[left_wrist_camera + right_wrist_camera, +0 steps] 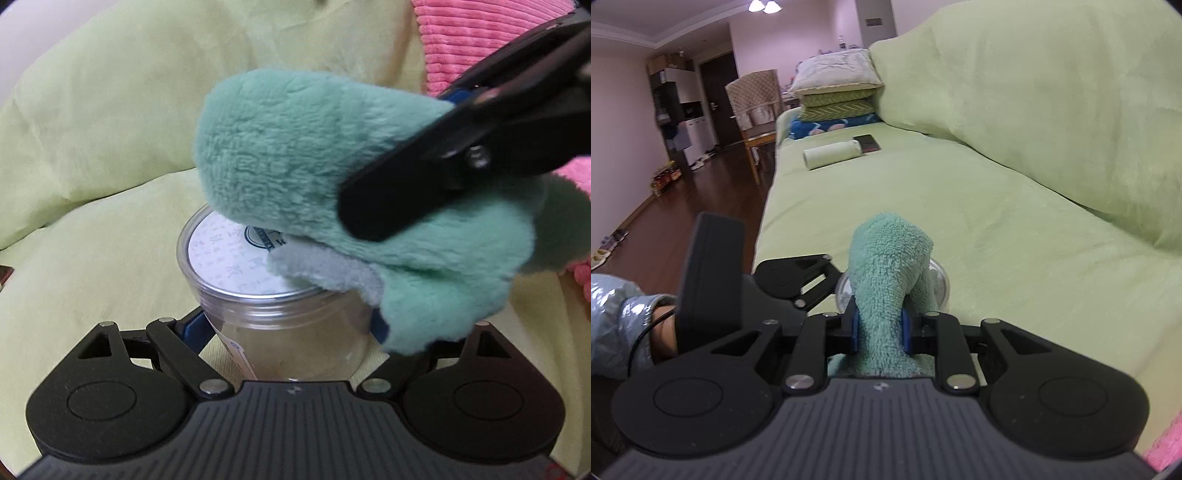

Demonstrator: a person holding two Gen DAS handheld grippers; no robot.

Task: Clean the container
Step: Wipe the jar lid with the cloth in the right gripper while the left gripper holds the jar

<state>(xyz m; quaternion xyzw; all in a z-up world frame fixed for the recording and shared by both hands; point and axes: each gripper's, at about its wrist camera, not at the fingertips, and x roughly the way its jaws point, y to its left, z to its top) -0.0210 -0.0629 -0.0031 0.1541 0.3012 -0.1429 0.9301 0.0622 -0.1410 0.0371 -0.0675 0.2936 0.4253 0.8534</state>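
We see the clear plastic cylindrical container [284, 325] standing upright between the blue-padded fingers [194, 326] of the left gripper [288, 332], which grip its sides; its white printed round lid [229, 258] faces up, over a pale green sofa cover [92, 155]; the fluffy mint-green cloth [295, 158] lies across the far right part of the lid and hangs down the container's right side, hiding the left gripper's right finger; the right gripper [880, 328] comes in from the upper right in the left wrist view, its fingers closed tight on a bunched fold of the cloth; in the right wrist view the cloth rises between its blue pads [854, 328] and covers most of the container, of which only a clear rim [940, 275] shows; a pink ribbed cushion [491, 33] lies behind; farther along the sofa we see a white roll [831, 155], a dark flat phone-like object [868, 142] and stacked pillows [836, 92]; a silvery sleeve [617, 314] shows at left.
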